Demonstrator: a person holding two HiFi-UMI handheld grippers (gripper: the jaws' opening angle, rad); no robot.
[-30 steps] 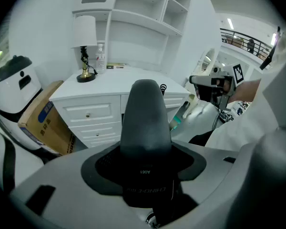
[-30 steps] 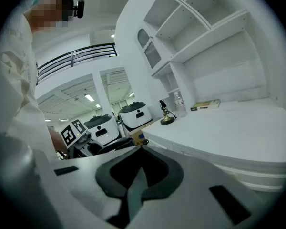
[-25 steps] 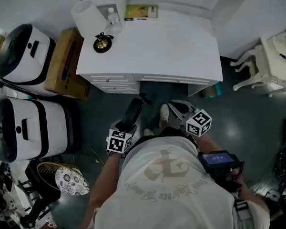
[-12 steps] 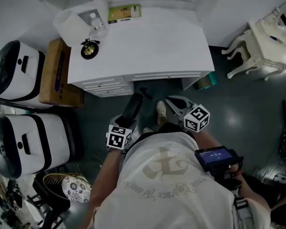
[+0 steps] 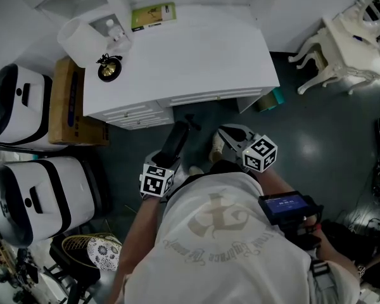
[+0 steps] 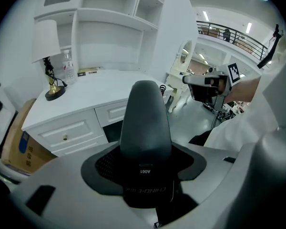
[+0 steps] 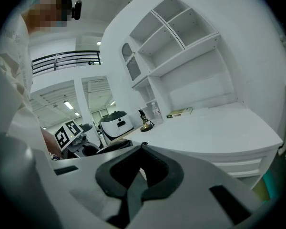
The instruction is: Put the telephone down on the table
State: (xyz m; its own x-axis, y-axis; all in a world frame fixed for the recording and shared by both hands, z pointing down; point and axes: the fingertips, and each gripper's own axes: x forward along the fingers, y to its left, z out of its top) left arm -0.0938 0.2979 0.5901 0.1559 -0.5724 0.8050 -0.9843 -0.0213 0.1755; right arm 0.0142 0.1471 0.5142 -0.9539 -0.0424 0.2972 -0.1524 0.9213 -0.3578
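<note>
The telephone (image 5: 177, 143) is a black handset that sticks out of my left gripper (image 5: 169, 162) toward the desk drawers, above the dark floor. In the left gripper view the handset (image 6: 145, 113) stands upright between the jaws, and my left gripper (image 6: 145, 154) is shut on its lower end. My right gripper (image 5: 227, 132) hovers just right of it, shut with nothing in it; its dark pads (image 7: 133, 171) meet at the tip in the right gripper view. The white table (image 5: 202, 59) is a desk straight ahead, with a bare top across its middle and right.
On the desk's far left stand a white lamp (image 5: 81, 38) with a gold base (image 5: 107, 70), a bottle (image 5: 117, 29) and a book (image 5: 153, 15). A cardboard box (image 5: 66, 109) and two white machines (image 5: 22, 103) are left of the desk. A white chair (image 5: 345, 40) is right.
The head view has swung, so the desk has slid up and to the left in the picture. Both grippers have edged slightly toward the desk. The left one still holds the handset.
</note>
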